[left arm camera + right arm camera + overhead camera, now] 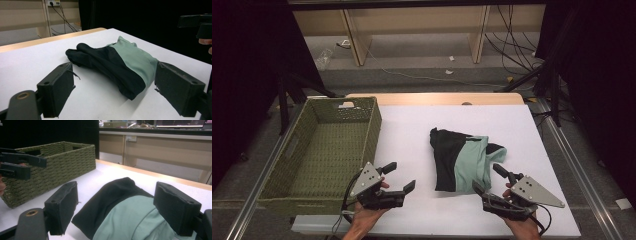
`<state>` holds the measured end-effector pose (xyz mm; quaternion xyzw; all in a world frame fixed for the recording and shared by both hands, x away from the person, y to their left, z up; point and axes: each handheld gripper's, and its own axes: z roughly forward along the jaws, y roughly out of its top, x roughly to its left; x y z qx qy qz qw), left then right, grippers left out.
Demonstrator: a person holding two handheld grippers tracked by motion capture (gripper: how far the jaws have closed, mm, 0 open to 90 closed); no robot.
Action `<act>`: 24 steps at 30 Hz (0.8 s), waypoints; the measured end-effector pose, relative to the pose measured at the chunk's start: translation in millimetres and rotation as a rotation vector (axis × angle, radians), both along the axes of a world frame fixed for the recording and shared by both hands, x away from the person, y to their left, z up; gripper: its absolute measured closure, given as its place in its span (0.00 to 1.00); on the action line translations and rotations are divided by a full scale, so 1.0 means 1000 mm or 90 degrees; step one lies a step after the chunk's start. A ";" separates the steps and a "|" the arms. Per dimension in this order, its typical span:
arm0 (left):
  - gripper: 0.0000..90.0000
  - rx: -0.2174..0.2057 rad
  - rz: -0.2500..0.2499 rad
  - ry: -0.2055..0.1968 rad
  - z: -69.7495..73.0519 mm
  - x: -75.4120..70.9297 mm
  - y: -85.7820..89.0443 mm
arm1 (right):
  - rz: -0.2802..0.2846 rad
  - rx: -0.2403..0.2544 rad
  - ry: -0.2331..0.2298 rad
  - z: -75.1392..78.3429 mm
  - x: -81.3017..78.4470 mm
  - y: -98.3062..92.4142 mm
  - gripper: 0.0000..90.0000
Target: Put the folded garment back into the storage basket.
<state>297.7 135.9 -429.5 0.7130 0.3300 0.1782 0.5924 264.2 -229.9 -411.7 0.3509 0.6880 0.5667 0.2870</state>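
Observation:
A folded garment (464, 160), black on one side and mint green on the other, lies on the white table (412, 130) right of centre. My left gripper (401, 176) is open, low on the table left of the garment and apart from it, with its jaws facing the cloth (120, 65). My right gripper (489, 178) is open too, at the garment's near right corner, its jaws spread on either side of the cloth (125, 215) without closing on it. The left gripper (37, 161) also shows beyond it, in front of the basket.
A green woven basket (297, 150) stands at the table's left side, nothing inside it; its wall (62, 165) is close behind the left gripper. Tripod legs and cables lie on the floor beyond the far edge. A wooden shelf unit (412, 30) stands at the back.

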 end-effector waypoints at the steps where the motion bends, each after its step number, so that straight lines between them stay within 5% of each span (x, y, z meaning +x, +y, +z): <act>1: 0.17 0.000 -0.001 0.001 0.000 0.000 0.000 | -0.001 0.001 0.002 0.000 0.000 0.000 0.23; 16: 0.17 -0.013 -0.017 0.031 0.000 0.005 -0.003 | -0.001 0.001 0.001 0.000 0.000 0.000 0.23; 20: 0.17 -0.005 -0.024 0.034 0.000 0.006 -0.007 | -0.004 0.002 0.000 0.000 0.000 -0.001 0.23; 24: 0.17 0.009 -0.030 0.063 0.001 0.010 -0.013 | -0.003 0.002 -0.004 0.000 0.000 -0.001 0.23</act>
